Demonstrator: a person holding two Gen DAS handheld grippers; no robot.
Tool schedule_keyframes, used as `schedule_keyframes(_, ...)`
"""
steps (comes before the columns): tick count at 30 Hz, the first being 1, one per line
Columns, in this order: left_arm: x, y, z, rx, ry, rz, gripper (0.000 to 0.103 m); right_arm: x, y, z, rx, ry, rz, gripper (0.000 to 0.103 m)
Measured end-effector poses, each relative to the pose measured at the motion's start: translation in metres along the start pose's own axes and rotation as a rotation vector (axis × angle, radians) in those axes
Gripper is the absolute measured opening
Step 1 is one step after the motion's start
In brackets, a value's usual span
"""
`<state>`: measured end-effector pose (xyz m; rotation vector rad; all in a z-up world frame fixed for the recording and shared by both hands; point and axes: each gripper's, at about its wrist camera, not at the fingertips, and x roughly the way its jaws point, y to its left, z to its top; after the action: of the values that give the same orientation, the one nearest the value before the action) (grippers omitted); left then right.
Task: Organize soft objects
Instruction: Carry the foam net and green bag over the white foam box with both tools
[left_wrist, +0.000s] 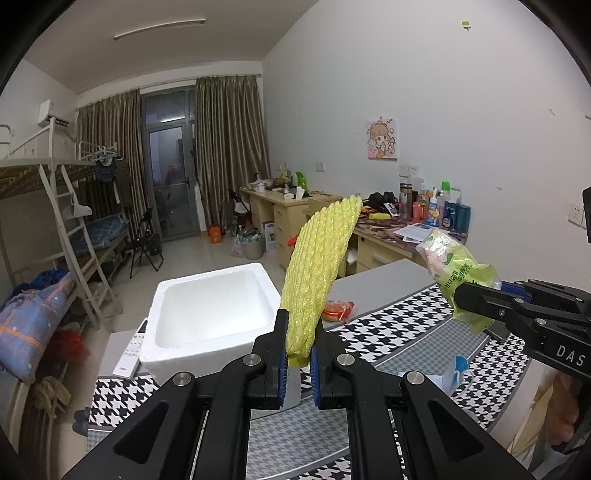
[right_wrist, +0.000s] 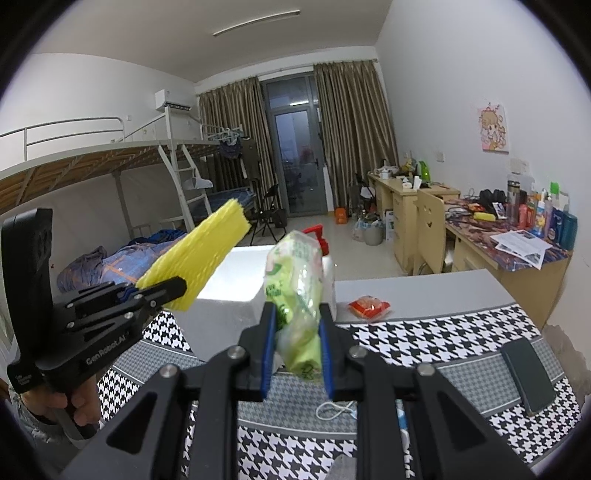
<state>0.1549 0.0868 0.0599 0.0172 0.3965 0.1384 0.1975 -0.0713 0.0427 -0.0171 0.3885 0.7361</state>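
Below, a table (left_wrist: 388, 284) under a black-and-white houndstooth cloth (left_wrist: 406, 332) carries a white foam box (left_wrist: 207, 306) at its far left edge. At twelve o'clock in the left wrist view, the left gripper (left_wrist: 298, 360) pinches the lower end of a yellow foam net sleeve (left_wrist: 317, 273), held upright above the cloth. At three o'clock, the right gripper (right_wrist: 297, 354) is clamped on a green plastic bag (right_wrist: 299, 295), likewise lifted. A dark phone (right_wrist: 528, 376) lies on the cloth; a small red packet (right_wrist: 368, 306) rests on the bare grey tabletop beyond.
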Motion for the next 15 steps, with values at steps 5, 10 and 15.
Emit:
schedule_keyframes(5, 0.004, 0.002, 0.002, -0.006, -0.003, 0.008, 0.01, 0.003, 0.0, 0.005, -0.006, -0.007, 0.001, 0.025)
schedule_keyframes(10, 0.006, 0.005, 0.009, -0.003, -0.011, 0.018, 0.01, 0.007, 0.003, 0.01, -0.01, -0.012, 0.002, 0.025)
schedule_keyframes(15, 0.009, 0.011, 0.016, -0.009, -0.021, 0.035, 0.01, 0.013, 0.008, 0.017, -0.015, -0.013, 0.009, 0.025)
